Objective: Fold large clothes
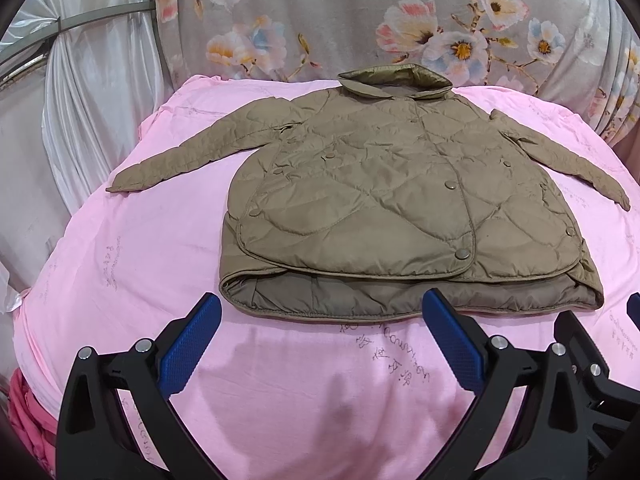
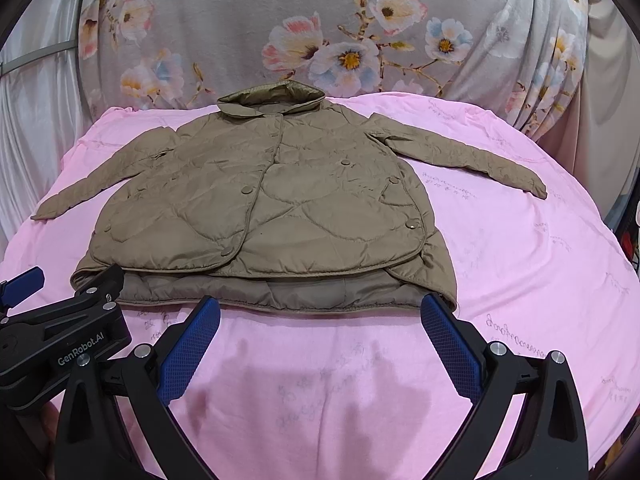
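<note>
An olive-brown quilted jacket (image 1: 384, 200) lies flat, front up, on a pink sheet (image 1: 120, 264), collar at the far side and both sleeves spread outward. It also shows in the right wrist view (image 2: 260, 208). My left gripper (image 1: 322, 308) is open and empty, its blue fingertips just short of the jacket's near hem. My right gripper (image 2: 320, 310) is open and empty at the hem too, right of the left one. The left gripper's body (image 2: 60, 332) shows at the left of the right wrist view.
The pink sheet (image 2: 520, 264) covers a rounded table. A grey floral curtain (image 1: 360, 20) hangs behind it, with white drapes (image 1: 80, 100) at the left. A red-pink cloth (image 1: 28, 412) hangs at the lower left edge.
</note>
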### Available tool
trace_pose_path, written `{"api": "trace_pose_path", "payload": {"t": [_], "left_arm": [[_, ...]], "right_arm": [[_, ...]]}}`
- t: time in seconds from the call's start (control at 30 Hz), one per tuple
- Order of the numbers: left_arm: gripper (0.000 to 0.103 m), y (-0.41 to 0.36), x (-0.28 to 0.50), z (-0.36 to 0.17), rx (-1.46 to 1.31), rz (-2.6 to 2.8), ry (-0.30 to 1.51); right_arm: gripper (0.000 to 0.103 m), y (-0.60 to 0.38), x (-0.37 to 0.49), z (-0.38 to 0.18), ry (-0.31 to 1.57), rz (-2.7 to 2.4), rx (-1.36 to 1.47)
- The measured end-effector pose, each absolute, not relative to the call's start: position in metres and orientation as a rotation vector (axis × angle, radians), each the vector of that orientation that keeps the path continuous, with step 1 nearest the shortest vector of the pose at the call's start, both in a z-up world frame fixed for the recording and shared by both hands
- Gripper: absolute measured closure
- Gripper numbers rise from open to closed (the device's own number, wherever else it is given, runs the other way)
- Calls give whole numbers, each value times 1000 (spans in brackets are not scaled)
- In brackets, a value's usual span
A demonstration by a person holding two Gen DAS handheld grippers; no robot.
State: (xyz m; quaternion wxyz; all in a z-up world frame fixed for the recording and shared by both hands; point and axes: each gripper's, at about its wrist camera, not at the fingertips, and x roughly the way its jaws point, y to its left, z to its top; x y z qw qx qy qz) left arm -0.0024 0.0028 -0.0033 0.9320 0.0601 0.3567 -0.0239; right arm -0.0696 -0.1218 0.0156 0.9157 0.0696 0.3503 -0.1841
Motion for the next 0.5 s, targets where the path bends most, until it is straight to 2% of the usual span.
{"api": "trace_pose_path", "payload": {"t": [0.5], "left_arm": [[5,4,-2,-6,119,-49,734]], "right_arm": [[5,-122,-70,14,720,-380,143]]}}
